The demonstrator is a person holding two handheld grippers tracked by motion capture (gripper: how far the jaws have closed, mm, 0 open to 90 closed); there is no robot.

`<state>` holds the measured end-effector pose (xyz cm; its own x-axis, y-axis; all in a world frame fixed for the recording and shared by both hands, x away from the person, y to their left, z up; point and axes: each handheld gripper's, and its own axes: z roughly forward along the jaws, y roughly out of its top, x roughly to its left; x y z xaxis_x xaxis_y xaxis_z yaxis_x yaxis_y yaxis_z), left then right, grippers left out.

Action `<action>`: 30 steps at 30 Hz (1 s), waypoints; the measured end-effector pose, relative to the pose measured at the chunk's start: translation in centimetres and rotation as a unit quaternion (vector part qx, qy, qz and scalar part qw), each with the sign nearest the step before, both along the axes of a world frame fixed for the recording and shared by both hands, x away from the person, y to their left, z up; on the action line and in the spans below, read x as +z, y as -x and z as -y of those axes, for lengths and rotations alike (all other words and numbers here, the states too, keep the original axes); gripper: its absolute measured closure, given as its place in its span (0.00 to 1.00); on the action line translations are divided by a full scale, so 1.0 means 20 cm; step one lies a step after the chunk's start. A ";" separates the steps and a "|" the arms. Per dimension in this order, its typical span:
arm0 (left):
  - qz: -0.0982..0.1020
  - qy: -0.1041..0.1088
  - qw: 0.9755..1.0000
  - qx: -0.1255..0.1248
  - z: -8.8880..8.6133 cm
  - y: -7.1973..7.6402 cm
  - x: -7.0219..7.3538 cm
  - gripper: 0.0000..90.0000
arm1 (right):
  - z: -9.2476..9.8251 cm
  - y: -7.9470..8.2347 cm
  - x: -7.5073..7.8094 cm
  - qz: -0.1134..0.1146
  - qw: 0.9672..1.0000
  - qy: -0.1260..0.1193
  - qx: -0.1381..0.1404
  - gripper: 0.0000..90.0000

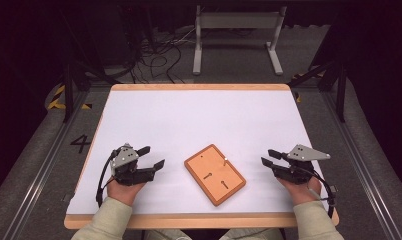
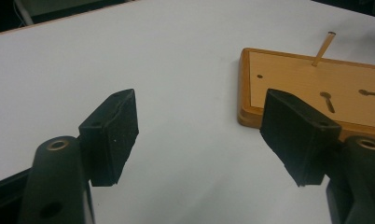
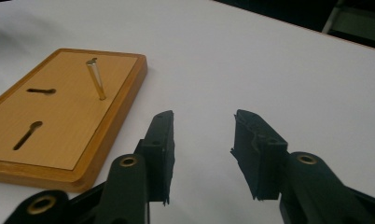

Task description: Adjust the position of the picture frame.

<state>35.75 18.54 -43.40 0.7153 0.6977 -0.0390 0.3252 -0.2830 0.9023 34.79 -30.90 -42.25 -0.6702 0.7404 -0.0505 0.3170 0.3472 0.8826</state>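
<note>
The board (image 1: 215,174) lies flat on the white table (image 1: 199,120), near the front edge, between the two grippers. It touches neither of them.

The left gripper (image 1: 153,157) sits at the left of the board, held in the person's left hand (image 1: 123,189). Its jaws stand apart with nothing between them. In the left gripper view (image 2: 199,135) only bare white table shows in the gap, and the board's near corner (image 2: 316,88) lies just past the right jaw.

The right gripper (image 1: 268,158) sits at the right of the board, held in the right hand (image 1: 301,189). Its jaws stand apart too, and they hold nothing. In the right gripper view (image 3: 202,149) the gap is over bare table, and the board (image 3: 69,107) lies off to the left.

The board is orange-brown wood with a darker rim. It is turned at a slant to the table edge. A thin pin (image 1: 224,161) stands up from it near its far right side. In the right gripper view the pin (image 3: 96,78) leans a little and looks shiny. Two dark slots shaped like keyholes (image 1: 208,175) are cut in the top, and a small round hole (image 2: 260,75) sits near one corner.

The table has a wooden rim (image 1: 199,87). Beyond it the floor is grey, with black cables (image 1: 159,57) and a white frame (image 1: 236,37).
</note>
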 end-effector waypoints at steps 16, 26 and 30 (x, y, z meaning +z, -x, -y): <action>-0.007 -0.002 1.000 -0.006 0.01 0.00 0.00 0.33 | -0.21 0.09 0.06 -0.071 0.981 0.102 0.148 1.00; -0.008 -0.003 1.000 -0.007 0.00 0.00 -0.01 0.33 | -0.33 0.11 0.02 -0.104 0.961 0.168 0.193 1.00; -0.008 -0.006 1.000 -0.006 0.00 0.00 -0.01 0.32 | -0.37 0.12 0.00 -0.114 0.953 0.186 0.209 1.00</action>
